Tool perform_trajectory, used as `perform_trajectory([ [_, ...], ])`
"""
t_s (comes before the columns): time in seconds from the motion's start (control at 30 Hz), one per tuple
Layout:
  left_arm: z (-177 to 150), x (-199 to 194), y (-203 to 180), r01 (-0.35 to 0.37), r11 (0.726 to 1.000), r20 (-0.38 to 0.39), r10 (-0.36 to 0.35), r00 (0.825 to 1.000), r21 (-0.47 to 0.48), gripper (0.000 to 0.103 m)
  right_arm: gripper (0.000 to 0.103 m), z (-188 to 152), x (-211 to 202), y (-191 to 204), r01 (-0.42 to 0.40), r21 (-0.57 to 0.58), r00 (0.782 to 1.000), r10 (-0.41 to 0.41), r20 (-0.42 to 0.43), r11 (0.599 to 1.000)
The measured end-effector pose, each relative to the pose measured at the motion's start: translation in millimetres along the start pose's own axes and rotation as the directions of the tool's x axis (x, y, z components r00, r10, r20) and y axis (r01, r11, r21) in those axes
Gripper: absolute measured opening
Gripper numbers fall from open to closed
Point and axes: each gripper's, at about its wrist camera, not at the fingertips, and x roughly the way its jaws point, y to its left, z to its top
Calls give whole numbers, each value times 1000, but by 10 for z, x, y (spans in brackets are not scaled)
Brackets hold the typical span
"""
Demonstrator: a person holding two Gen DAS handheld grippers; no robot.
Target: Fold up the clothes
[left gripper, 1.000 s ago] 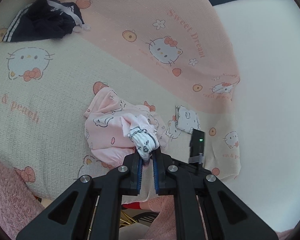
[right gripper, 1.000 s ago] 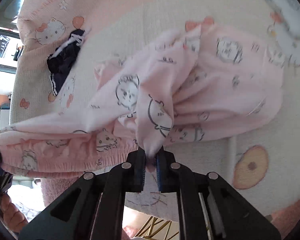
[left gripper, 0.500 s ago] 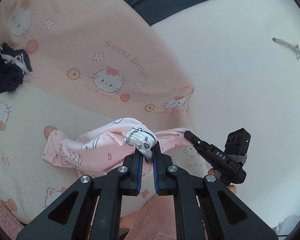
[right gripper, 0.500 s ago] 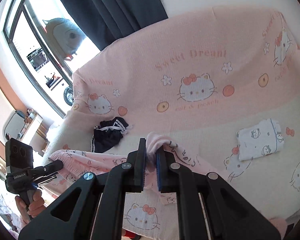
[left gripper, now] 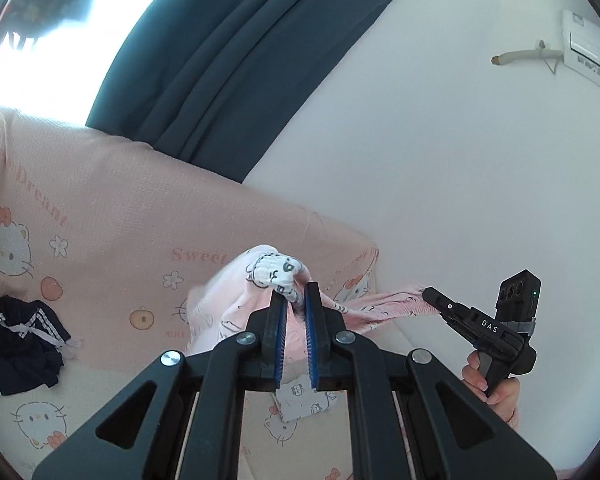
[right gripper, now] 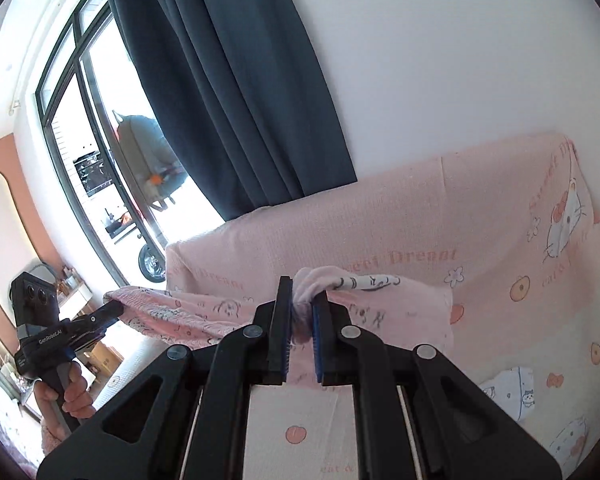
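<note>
A pink printed garment [left gripper: 236, 304] hangs in the air, stretched between both grippers above the sofa. My left gripper [left gripper: 296, 300] is shut on a bunched corner of it. My right gripper [right gripper: 302, 300] is shut on the other corner [right gripper: 340, 284]. The right gripper also shows in the left wrist view [left gripper: 430, 294], pinching the stretched waistband [left gripper: 392, 304]. The left gripper shows in the right wrist view [right gripper: 114, 306], holding the far end [right gripper: 172, 312].
The sofa carries a pink cartoon-cat cover [left gripper: 100, 216]. A crumpled navy garment [left gripper: 20, 344] lies on the seat at left. A folded white printed piece [left gripper: 304, 400] lies below the grippers, also in the right wrist view [right gripper: 508, 392]. Dark curtain [right gripper: 236, 92] and window behind.
Both grippers have lifted the pink garment off the seat and pulled apart, so it now hangs stretched in the air. Both views have tilted up toward the wall and curtain.
</note>
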Motion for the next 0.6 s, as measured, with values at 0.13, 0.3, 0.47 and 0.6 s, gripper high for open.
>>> perform_trajectory([
  [0.13,-936,49,381,-63,994,-145,49,988,-92,8,8,-1075,127,-337,49,83,982,-33,-185,995],
  [0.3,-2648,575,1585,-300,863,-505,61,861,-407,8,8,-2785,910,-1060,271,139,815,-151,-559,953],
  [0.47,-3419,922,1911,-402,830,-680,38,733,-386,13,11,-3834,1386,-1512,374,141,629,-140,-765,917],
  [0.6,-3289,1213,1835,-420,860,-669,132,731,-290,50,20,-3772,1326,-1578,393,120,648,-183,-739,911],
])
